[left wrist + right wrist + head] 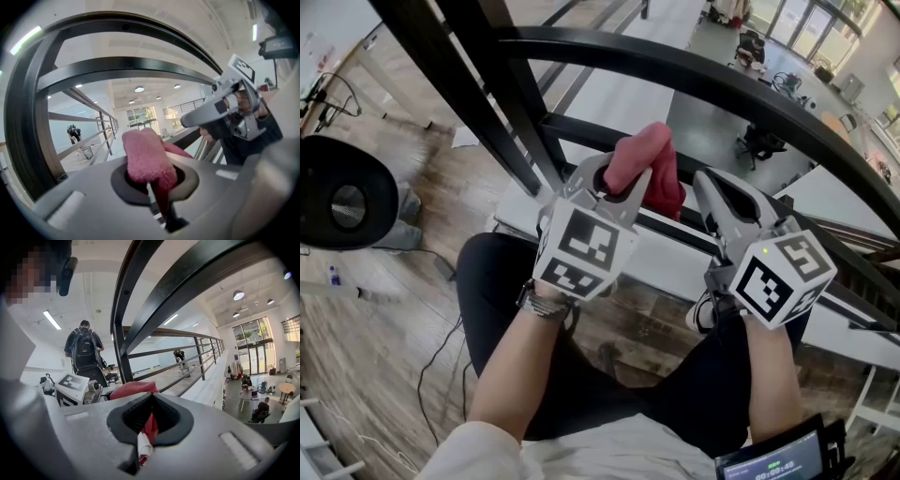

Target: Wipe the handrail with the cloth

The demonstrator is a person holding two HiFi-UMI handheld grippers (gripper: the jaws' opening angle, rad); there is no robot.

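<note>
Fingers [89, 187] of the left gripper [614, 180] are clenching the pink cloth [645, 159], which is bulging out at 12 o'clock from them, below the black handrail [750, 89]. The right gripper [712, 187], sitting at 3 o'clock of the left, is pinching a red corner of that cloth and its white tag [140, 446] between closed fingers. Whether cloth is touching handrail cannot be told.

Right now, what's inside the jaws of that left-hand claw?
Only the pink cloth, pinched in the left gripper and bunching up above its jaws. How much of it hangs below them is covered by the gripper's own body.
</note>
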